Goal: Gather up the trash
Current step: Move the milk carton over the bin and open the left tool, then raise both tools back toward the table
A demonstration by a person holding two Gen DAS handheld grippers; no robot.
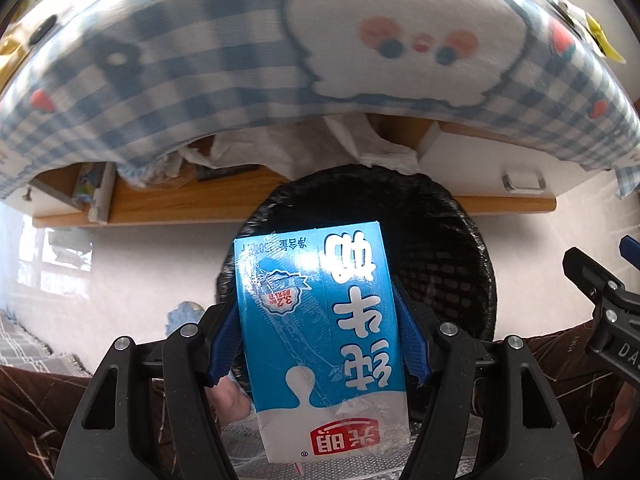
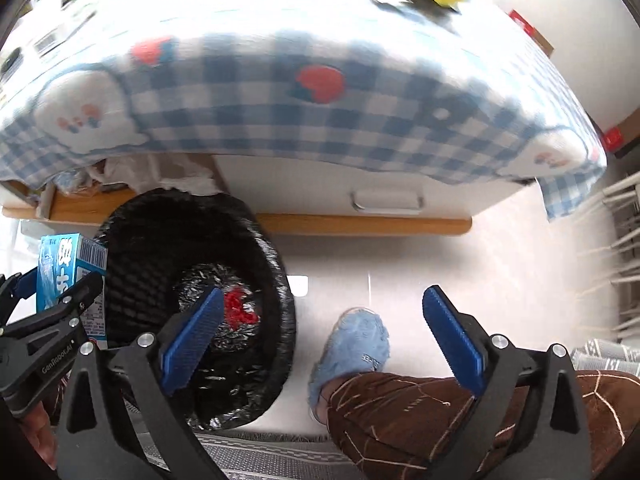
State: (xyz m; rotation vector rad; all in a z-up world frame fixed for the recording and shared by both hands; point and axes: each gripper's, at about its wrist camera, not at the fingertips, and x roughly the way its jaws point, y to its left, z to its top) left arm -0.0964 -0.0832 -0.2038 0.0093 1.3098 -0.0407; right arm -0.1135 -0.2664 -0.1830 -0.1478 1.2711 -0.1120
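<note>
Gripping a blue-and-white milk carton (image 1: 320, 332) between their pads, the left tongs (image 1: 320, 344) hold it above the black-lined trash bin (image 2: 256, 248), while the right tongs (image 2: 324, 336) gape empty beside it.

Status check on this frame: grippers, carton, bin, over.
Left gripper shut on milk carton, held over black bin. Right gripper open, empty, above floor beside bin. Bin mouth unobstructed; red scrap already inside.

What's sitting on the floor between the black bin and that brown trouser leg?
A fluffy light-blue slipper on the person's foot, between the black woven bin and the brown trouser leg, seen in the right wrist view.
</note>
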